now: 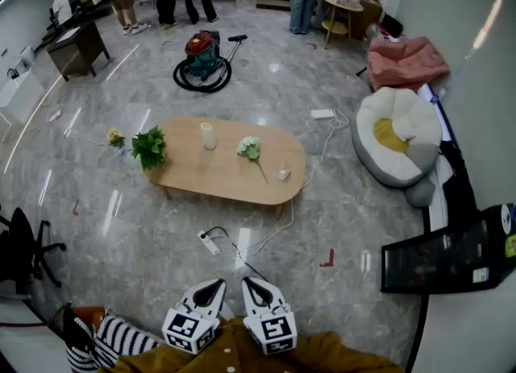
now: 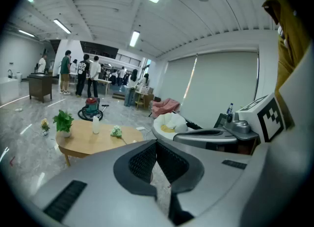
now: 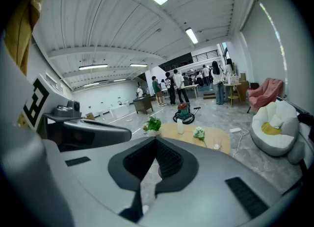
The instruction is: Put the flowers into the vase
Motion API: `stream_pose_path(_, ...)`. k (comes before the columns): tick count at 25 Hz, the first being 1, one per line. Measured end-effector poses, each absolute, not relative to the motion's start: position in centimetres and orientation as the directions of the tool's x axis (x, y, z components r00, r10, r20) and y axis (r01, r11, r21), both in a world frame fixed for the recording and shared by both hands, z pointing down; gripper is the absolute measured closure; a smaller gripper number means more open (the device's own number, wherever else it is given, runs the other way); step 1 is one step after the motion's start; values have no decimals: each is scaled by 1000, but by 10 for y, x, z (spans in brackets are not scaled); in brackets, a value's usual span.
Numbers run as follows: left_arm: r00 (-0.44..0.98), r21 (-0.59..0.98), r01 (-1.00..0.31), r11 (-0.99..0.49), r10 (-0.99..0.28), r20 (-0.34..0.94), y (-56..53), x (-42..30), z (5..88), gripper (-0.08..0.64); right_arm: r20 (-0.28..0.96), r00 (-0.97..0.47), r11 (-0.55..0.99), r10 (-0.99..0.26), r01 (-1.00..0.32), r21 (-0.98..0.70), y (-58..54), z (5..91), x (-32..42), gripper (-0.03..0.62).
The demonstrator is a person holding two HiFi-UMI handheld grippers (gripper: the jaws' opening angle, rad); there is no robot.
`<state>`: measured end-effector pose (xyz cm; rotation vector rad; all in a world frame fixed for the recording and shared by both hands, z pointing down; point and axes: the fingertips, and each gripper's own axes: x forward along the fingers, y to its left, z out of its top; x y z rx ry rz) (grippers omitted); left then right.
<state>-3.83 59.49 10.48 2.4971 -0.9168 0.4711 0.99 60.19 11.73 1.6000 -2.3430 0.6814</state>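
Note:
A white-flowered stem [image 1: 250,151] lies on the oval wooden table [image 1: 230,180], right of a slim white vase [image 1: 208,135]. Both grippers are held low and close to my body, well short of the table. My left gripper [image 1: 216,286] and right gripper [image 1: 251,283] sit side by side, jaws shut with nothing between them. In the left gripper view its shut tips [image 2: 157,143] point toward the table, with the vase [image 2: 95,124] and flower [image 2: 116,132] far ahead. In the right gripper view the shut gripper [image 3: 156,140] faces the vase [image 3: 180,126] and flower [image 3: 198,133].
A potted green plant [image 1: 149,147] stands at the table's left end and a small glass [image 1: 283,173] near its right end. A power strip with cable [image 1: 210,242] lies on the floor before the table. A vacuum cleaner [image 1: 203,59] and people stand beyond; a beanbag [image 1: 395,142] is at right.

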Motion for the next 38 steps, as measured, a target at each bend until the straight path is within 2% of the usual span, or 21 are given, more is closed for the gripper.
stream_pose_path(3,726,252,-668,-700,-538,429,576,-41,96,554,384,-384,311,-840,-920,-239,582,109,6,588)
stream_pose_path(13,698,245,-692,-679,-542,468,584,-42,98,554,369,-359,235,-858,-911,-340,595,111,23,588)
stream_pose_path(21,676,211,-707,-675,-557,483,587,-24,109,554,337,-392,313,-856,-912,-264,604,124,35,588)
stream_pose_path(31,678,223,-711,-667,-565,470,569,-6,99,554,373,-385,285,-844,-912,-295,591,121,59,588)
stream_pose_path(38,691,244,-703,-668,-561,456,518,-2,107,554,380,-364,284,-850,-925,-251,550,117,74,588)
